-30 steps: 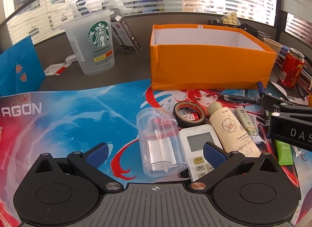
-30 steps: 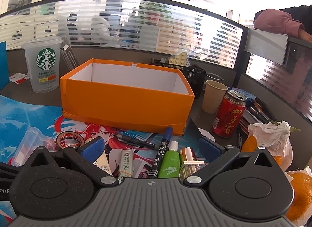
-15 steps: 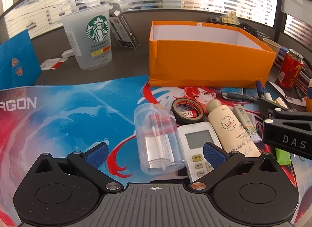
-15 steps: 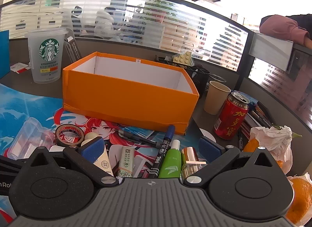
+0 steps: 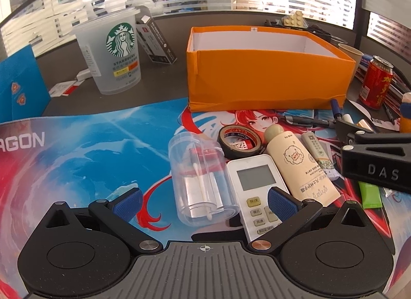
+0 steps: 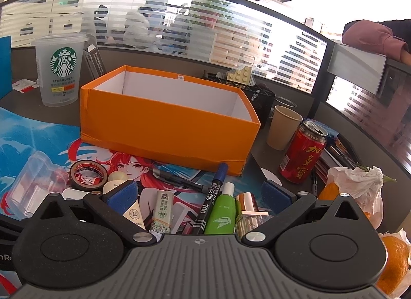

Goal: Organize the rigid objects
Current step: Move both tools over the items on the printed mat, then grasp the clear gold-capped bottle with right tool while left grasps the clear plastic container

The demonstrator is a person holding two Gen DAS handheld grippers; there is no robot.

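An empty orange box (image 5: 267, 78) (image 6: 164, 121) stands at the back of the colourful desk mat. In front of it lie a clear plastic jar (image 5: 203, 183), a white remote (image 5: 257, 191), a black tape roll (image 5: 239, 142), a cream bottle (image 5: 300, 165), a small tube (image 6: 161, 209), a blue marker (image 6: 210, 196), a green tube (image 6: 222, 214) and a small perfume bottle (image 6: 250, 215). My left gripper (image 5: 204, 202) is open, its fingers either side of the jar and remote. My right gripper (image 6: 199, 193) is open above the tubes and marker, holding nothing.
A Starbucks cup (image 5: 113, 52) and a dark carton (image 5: 156, 39) stand behind the mat at left. A red can (image 6: 303, 152), a paper cup (image 6: 282, 127), a bag with oranges (image 6: 357, 191) and a black basket (image 6: 257, 93) crowd the right. A blue folder (image 5: 20, 85) leans far left.
Both grippers have tilted or risen a little, so the box and items sit lower in each view. The items have not moved and both grippers stay open.
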